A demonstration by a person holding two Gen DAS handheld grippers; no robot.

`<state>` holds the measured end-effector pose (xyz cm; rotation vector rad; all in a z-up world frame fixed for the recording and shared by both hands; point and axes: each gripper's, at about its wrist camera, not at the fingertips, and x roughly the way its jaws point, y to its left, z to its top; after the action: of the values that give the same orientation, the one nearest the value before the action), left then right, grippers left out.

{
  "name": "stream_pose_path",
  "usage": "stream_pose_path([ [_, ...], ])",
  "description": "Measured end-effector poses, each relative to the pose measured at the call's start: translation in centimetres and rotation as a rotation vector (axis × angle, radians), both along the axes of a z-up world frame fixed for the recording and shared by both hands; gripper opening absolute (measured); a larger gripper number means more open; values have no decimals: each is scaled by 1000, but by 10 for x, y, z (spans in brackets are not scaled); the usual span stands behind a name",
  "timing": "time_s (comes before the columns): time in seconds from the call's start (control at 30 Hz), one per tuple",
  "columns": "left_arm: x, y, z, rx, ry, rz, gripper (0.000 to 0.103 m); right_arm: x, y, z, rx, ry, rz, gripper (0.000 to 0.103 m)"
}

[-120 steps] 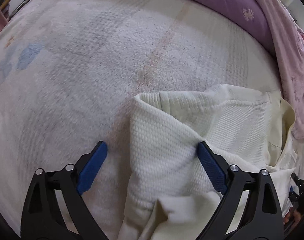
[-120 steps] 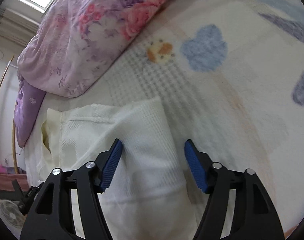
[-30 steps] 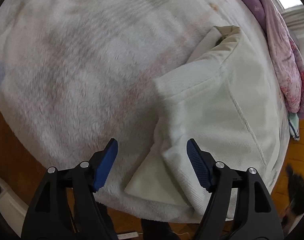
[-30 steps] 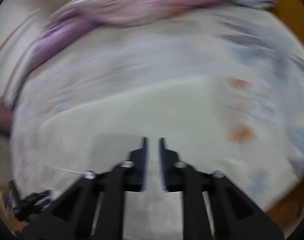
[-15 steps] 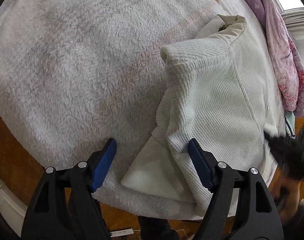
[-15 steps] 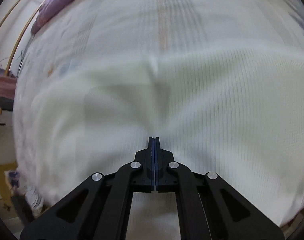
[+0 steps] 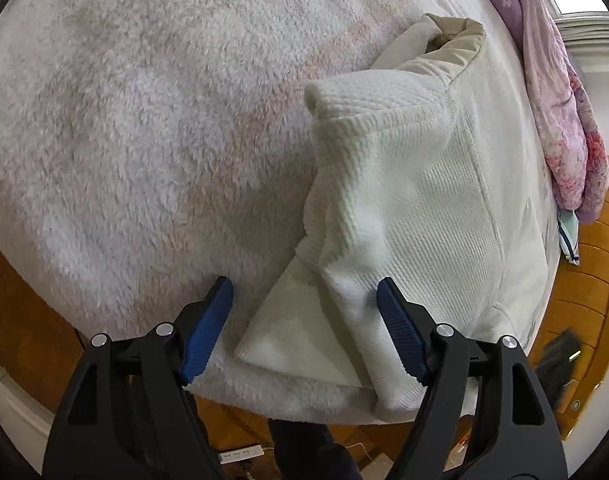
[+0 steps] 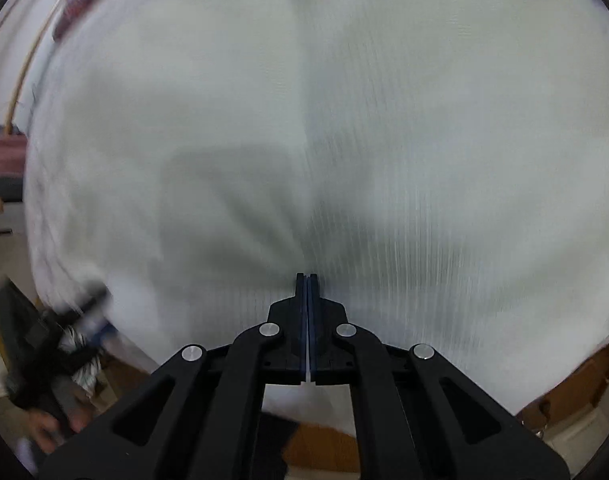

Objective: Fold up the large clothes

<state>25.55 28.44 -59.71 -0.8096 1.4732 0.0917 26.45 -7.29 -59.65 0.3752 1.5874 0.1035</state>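
**Right gripper drops onto the folded sweater while the left waits at its corner**

Down has come the right gripper (image 8: 306, 280), from well above the bed a second ago to just over the cream knit sweater (image 8: 384, 140), whose ribbed weave now fills nearly its whole view in a blur. Its fingers are pressed flat together with nothing between them, so it grips no cloth; to my eye it is coming in to pat or smooth the fold rather than to lift anything.

Nearest the bed's edge, the left gripper (image 7: 304, 320) has hardly shifted. Its blue fingers (image 7: 206, 326) stand wide apart, straddling the sweater's near corner without pressing on it: one sits over the fleece blanket (image 7: 144, 140) just beside the sweater, the other over the knit itself. A flat, smooth flap of the sweater pokes out between them, towards the blanket's edge.

Beyond that corner the sweater (image 7: 416, 200) lies folded into a thick block on the blanket, a rolled edge standing up on the side away from the left gripper, with the beige collar behind it. Farther still, past the sweater, a pink and purple quilt (image 7: 560, 112) is heaped along the far side of the bed.

I judge the folding is nearly done; that loose flap still looks in need of tucking.
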Motion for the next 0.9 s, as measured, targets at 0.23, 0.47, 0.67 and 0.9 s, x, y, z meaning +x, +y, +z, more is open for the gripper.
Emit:
stream_pose_path([
  [0.23, -6, 0, -1, -21, -15, 0, 75, -3, -5, -7, -10, -62, 13, 0],
  [0.47, -13, 6, 0, -60, -10, -55, 58, -6, -19, 10, -22, -97, 25, 7],
  [0.67, -11, 13, 10, -110, -2, -59, 8, -7, 3, 34, -19, -209, 136, 9],
  [0.9, -1, 16, 61, -239, -86, -76, 6, -37, 51, 87, 84, -452, 367, 66],
])
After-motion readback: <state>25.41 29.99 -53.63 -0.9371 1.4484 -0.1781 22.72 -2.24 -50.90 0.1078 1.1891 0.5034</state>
